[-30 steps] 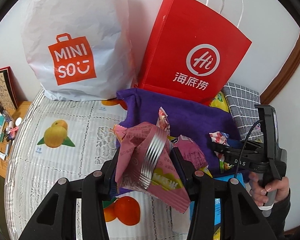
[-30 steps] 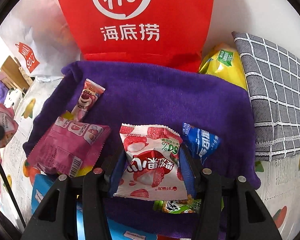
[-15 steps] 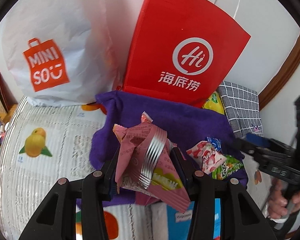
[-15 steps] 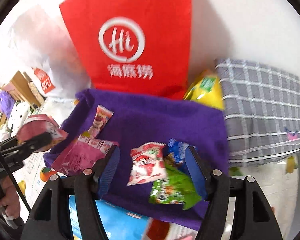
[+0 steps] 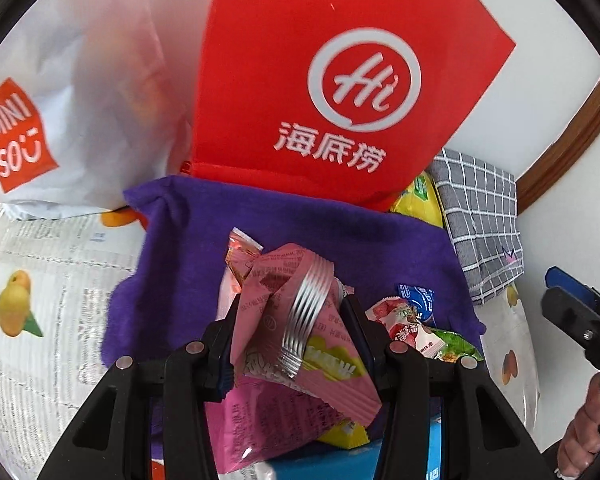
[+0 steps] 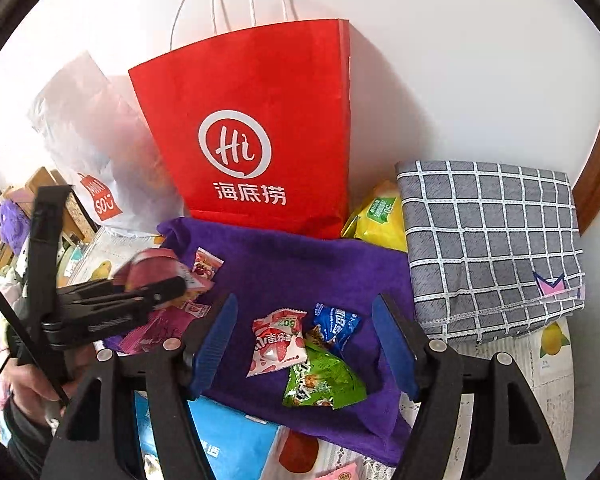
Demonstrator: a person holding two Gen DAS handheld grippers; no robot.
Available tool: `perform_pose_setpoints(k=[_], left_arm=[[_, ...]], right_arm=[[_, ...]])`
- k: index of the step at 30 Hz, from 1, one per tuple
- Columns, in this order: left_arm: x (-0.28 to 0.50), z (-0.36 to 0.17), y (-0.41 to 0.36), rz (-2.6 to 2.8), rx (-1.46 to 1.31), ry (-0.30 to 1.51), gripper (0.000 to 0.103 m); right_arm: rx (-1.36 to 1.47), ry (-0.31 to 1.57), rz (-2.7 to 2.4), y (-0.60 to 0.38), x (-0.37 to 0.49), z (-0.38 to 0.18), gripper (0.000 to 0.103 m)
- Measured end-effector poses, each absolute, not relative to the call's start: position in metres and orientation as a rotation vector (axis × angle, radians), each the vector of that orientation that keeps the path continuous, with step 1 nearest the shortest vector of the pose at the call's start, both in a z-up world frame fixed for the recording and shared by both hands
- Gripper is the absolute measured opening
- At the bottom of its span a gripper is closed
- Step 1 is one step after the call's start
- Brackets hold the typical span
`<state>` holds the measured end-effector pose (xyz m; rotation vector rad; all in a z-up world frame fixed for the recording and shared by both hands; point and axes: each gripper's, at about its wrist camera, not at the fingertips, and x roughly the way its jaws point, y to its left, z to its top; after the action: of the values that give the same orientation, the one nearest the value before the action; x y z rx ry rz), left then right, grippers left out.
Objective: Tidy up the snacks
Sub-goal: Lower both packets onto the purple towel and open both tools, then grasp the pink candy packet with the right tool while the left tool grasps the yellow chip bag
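Your left gripper (image 5: 292,328) clamps one pink packet (image 5: 300,320). Your right gripper (image 6: 304,344), spread wide, hangs above three small packets: strawberry (image 6: 278,342), blue (image 6: 336,326), green (image 6: 324,380), on the purple cloth (image 6: 300,264).

A lived-in home room is showing here: shopping bags, a white Miniso bag (image 5: 60,92) and a red paper bag (image 6: 256,136), are leaning against a plain wall on a fruit-print tablecloth (image 5: 40,280), with cluttered wooden shelves (image 6: 4,220) standing beyond.
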<state>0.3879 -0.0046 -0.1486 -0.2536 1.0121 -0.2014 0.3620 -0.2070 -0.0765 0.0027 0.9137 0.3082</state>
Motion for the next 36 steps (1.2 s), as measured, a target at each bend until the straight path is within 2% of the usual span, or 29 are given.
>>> perform_pose_setpoints(k=[9, 13, 25, 36], left_arm=[[0.392, -0.154, -0.015, -0.198, -0.216, 1.027, 0.047], [0.393, -0.156, -0.019, -0.191, -0.216, 1.058, 0.066], [0.353, -0.134, -0.012, -0.158, -0.150, 1.047, 0.066], [0.260, -0.088, 0.009, -0.148, -0.112, 0.950, 0.066]], right_arm=[[0.030, 0.901, 0.308, -0.213, 0.359, -0.072, 0.070], [0.031, 0.898, 0.315, -0.212, 0.358, -0.070, 0.070], [0.040, 0.859, 0.346, -0.209, 0.347, -0.059, 0.070], [-0.020, 0.763, 0.334, -0.198, 0.314, -0.033, 0.070]])
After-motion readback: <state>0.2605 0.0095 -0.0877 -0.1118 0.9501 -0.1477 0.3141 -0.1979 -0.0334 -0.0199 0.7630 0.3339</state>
